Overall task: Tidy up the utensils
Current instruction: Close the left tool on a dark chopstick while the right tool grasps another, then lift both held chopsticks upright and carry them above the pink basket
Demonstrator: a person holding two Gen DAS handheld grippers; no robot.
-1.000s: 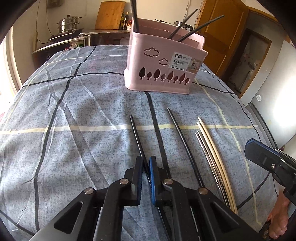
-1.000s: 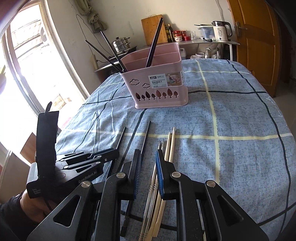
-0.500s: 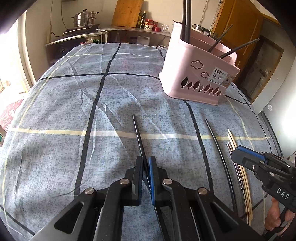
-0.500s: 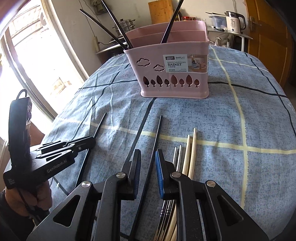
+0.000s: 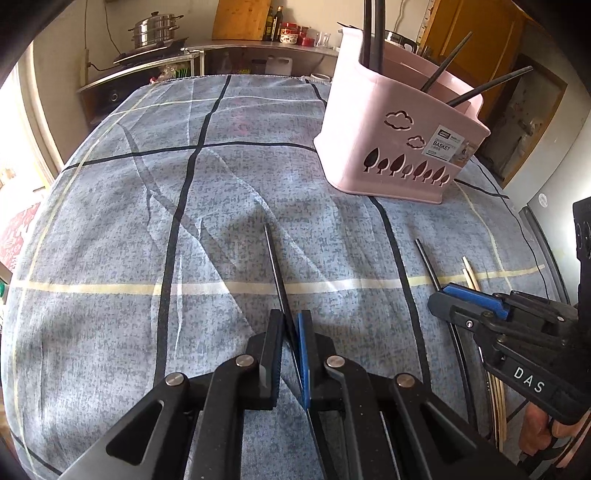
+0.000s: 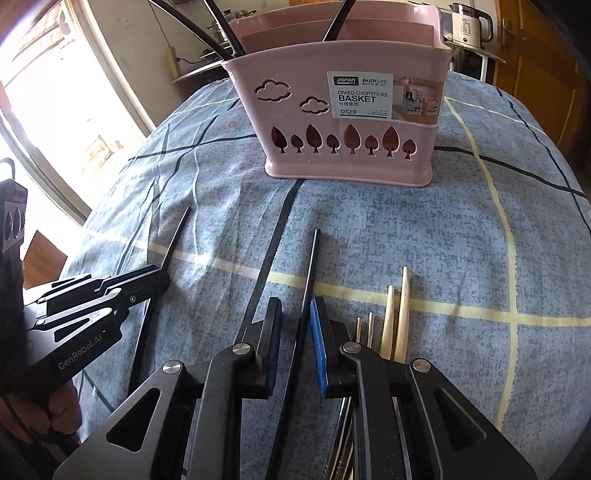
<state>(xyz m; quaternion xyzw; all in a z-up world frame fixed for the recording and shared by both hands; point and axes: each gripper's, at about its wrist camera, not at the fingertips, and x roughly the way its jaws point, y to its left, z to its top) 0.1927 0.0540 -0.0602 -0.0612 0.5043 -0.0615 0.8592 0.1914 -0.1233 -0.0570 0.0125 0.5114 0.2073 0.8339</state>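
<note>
On the counter (image 5: 110, 229), under a blue-grey checked cloth, a pink chopstick basket (image 6: 351, 122) stands at the far side with several black chopsticks leaning out of it; their upper ends are cut off by the frame. Nearer, the left hand-held gripper (image 5: 291, 332) has its jaws drawn close around a black chopstick (image 5: 275, 266) that lies flat on the cloth, tip toward the basket; its rear half is hidden under the gripper body, and the narrow gap makes it hard to say whether the pads actually press it. The right hand-held gripper (image 6: 295, 325) straddles a second black chopstick (image 6: 310, 273) with its jaws a little apart, daylight visible on both sides of the stick. Just right of it lie two metal chopsticks (image 6: 364, 326) and two pale wooden chopsticks (image 6: 397, 314), only their tips showing before the gripper covers them. From the left wrist view these are mostly blocked by the right gripper's body. An electric kettle (image 6: 471, 22) sits on a shelf behind the basket, partly cropped
</note>
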